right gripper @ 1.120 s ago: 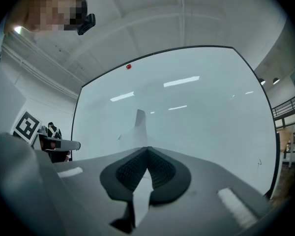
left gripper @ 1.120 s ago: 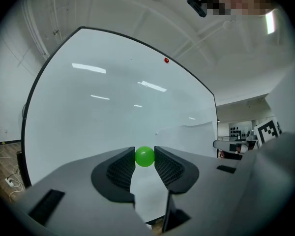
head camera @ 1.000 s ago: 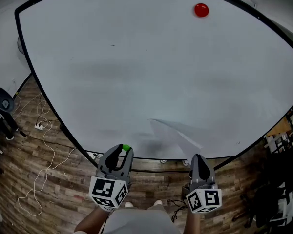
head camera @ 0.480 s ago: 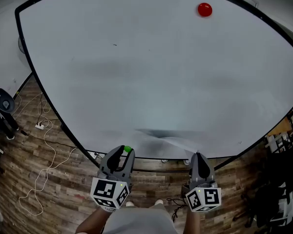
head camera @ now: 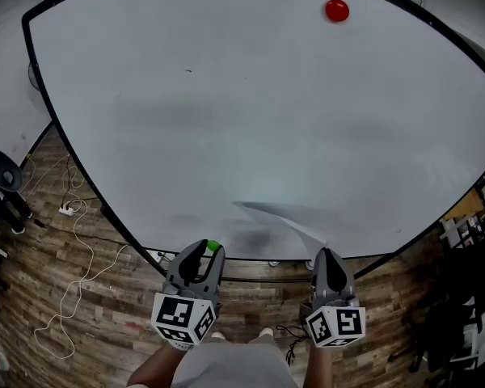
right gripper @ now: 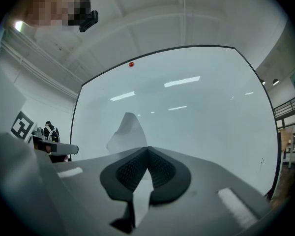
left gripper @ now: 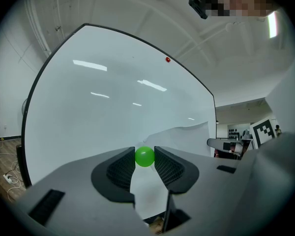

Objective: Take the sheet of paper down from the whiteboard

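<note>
**Paper pinched on the right, green ball on the left**

Both grippers sit at the near edge of the big whiteboard (head camera: 226,95), pointing at its lower rim. The right gripper (head camera: 326,254) has its jaws squeezed together on the sheet of paper (head camera: 295,221). In the right gripper view the pads meet, with white paper running through the slit between them, and the rest of the sheet curls up just past the tips. From the head view the sheet lies low on the board, stretching left and far from the right gripper, and it looks bowed rather than flat. Can't tell whether any of it touches the board.

The left gripper (head camera: 204,250) is clamped on a small green ball (left gripper: 144,157), held right at the fingertips.

A red round magnet (head camera: 337,10) sits far up on the right of the board, well apart from the paper. A white cable (head camera: 73,249) lies on the wood floor (head camera: 105,314) at left.
</note>
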The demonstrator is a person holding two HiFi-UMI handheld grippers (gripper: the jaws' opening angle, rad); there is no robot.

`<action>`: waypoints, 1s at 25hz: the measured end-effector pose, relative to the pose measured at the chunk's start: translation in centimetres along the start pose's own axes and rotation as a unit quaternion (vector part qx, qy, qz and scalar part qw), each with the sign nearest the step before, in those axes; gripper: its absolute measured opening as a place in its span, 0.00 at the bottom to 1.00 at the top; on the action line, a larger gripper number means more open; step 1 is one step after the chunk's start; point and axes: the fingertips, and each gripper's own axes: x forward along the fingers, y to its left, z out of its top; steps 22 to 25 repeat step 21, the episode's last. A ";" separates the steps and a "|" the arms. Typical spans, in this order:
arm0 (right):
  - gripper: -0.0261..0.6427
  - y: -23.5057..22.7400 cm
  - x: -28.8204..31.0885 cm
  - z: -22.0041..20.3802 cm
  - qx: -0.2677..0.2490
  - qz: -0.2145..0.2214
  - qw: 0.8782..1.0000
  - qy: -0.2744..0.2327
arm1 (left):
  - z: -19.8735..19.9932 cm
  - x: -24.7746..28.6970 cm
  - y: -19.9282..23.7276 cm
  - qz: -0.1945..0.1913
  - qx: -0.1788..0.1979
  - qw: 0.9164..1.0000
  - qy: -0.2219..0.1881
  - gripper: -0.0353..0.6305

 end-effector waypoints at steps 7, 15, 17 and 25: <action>0.06 0.2 0.2 0.1 -0.004 -0.003 1.000 0.002 | 0.1 -0.1 0.3 -0.002 -0.002 1.000 -0.001 0.24; 0.06 0.6 0.1 0.3 -0.008 -0.004 1.000 0.004 | 0.2 -0.3 0.1 -0.009 -0.002 1.000 -0.003 0.24; 0.06 0.6 0.1 0.4 -0.008 -0.005 1.000 0.003 | 0.3 -0.2 0.0 -0.010 -0.001 1.000 -0.004 0.24; 0.05 0.6 0.1 0.5 -0.005 -0.005 1.000 0.000 | 0.5 0.0 -0.1 -0.014 0.000 1.000 -0.006 0.24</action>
